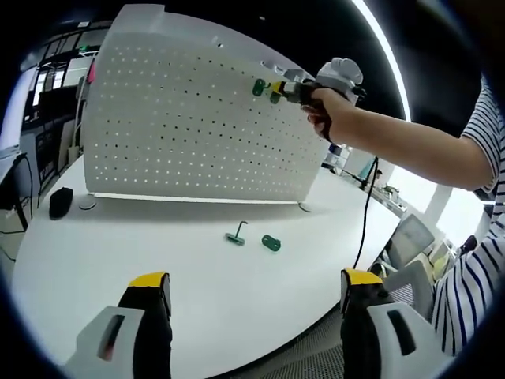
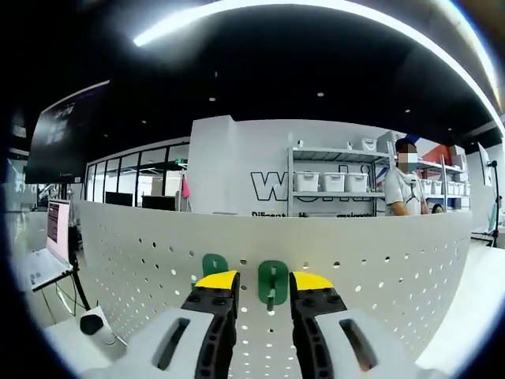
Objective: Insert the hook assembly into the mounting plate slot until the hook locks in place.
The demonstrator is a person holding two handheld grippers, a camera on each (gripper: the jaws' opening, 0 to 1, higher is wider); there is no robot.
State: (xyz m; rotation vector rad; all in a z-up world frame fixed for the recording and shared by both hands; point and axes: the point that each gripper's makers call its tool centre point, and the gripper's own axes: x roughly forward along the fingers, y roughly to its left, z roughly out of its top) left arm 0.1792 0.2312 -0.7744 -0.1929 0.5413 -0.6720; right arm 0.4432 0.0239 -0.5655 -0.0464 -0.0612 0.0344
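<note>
I count one pegboard (image 1: 189, 126) standing on one table (image 1: 197, 276). Two green hooks sit on the board (image 2: 273, 283) (image 2: 215, 265), and two more green pieces lie on the table (image 1: 236, 234) (image 1: 271, 243), the second perhaps only a base. Two grippers (image 1: 256, 294) (image 2: 263, 290), one mouse (image 1: 61, 202).

Large dark outlined letters on the far white wall (image 2: 237, 170) begin "Wo", the rest hidden behind a shelf rack (image 2: 335, 185). A smaller line of lettering beneath starts "Diligent", too cut off to read further.
</note>
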